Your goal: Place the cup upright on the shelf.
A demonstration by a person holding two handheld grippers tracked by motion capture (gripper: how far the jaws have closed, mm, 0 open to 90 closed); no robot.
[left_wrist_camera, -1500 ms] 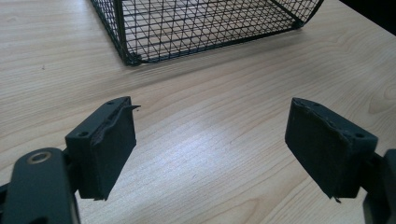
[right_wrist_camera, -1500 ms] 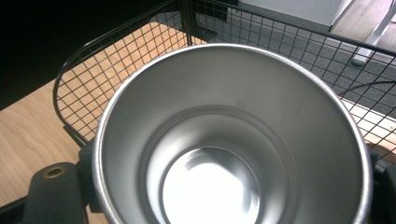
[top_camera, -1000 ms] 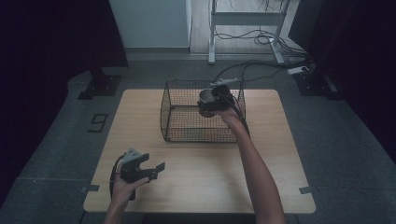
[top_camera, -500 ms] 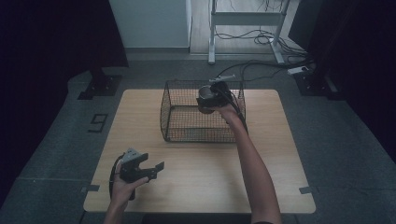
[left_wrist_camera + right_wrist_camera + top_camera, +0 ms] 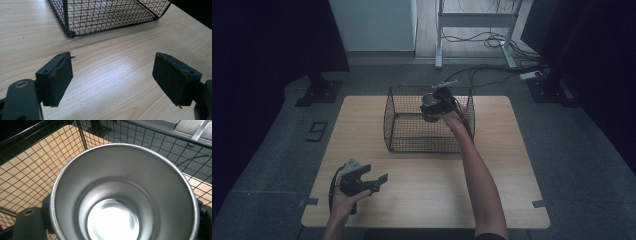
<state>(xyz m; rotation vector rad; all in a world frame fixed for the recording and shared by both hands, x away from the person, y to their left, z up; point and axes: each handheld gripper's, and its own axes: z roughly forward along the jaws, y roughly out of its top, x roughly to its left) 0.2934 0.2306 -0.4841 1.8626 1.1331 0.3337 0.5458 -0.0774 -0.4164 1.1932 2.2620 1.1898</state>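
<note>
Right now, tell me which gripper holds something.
The right gripper, clamped on the steel cup over the wire basket. The left gripper stands open above the table.

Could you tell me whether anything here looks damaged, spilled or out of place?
One small flaw: on the left gripper, the black pad on the left-hand jaw is frayed and peeling along its upper edge. The metal cup in the right gripper looks clean and empty, and the wire basket stands square.

A lab or recording studio: a bare wooden counter (image 5: 492,200) on grey carpet (image 5: 582,150), dark curtains (image 5: 267,45), loose cables (image 5: 492,42), a metal stand (image 5: 474,20).
</note>
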